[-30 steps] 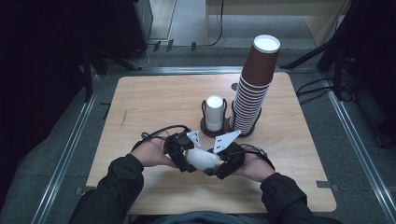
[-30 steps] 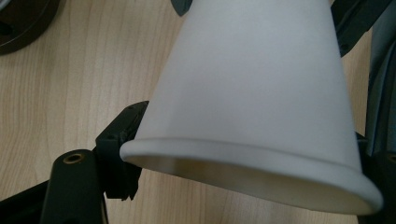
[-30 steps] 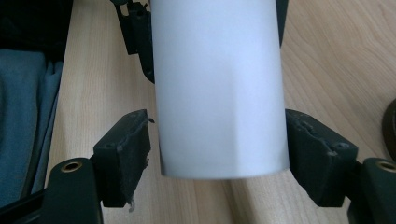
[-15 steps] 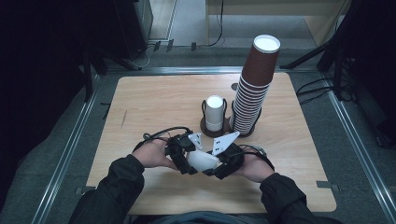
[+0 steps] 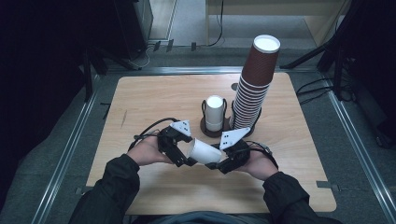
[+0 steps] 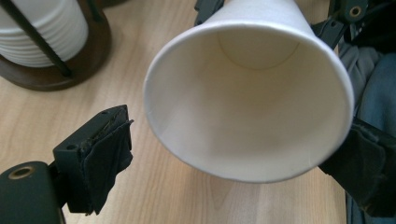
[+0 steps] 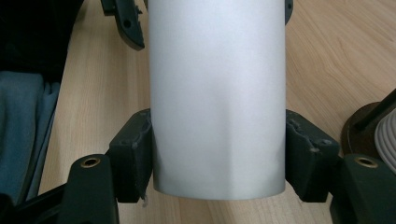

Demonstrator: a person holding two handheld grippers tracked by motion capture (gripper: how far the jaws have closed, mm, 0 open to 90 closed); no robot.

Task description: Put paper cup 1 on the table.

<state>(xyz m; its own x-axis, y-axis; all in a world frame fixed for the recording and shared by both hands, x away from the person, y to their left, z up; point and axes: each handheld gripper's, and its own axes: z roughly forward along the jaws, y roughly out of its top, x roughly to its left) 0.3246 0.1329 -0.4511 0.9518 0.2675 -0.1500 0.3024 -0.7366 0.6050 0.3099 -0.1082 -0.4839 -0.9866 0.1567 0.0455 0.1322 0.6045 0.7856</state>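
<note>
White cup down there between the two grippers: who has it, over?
Right gripper shut on white cup. Left gripper just opened, pads off the rim. Cup holder and brown stack stand clear behind.

Matt white paper cup [image 6: 247, 88]; pale smooth wood table [image 5: 149, 98]; rough cloth pads [image 6: 109, 163].

A lab-like test room: a bare wooden desk [image 5: 154, 98] sits inside a metal rail frame [image 5: 65, 154] on grey carpet, with loose cables [image 5: 313, 86] beyond its far right corner and dark equipment stands [image 5: 133, 23] behind.
</note>
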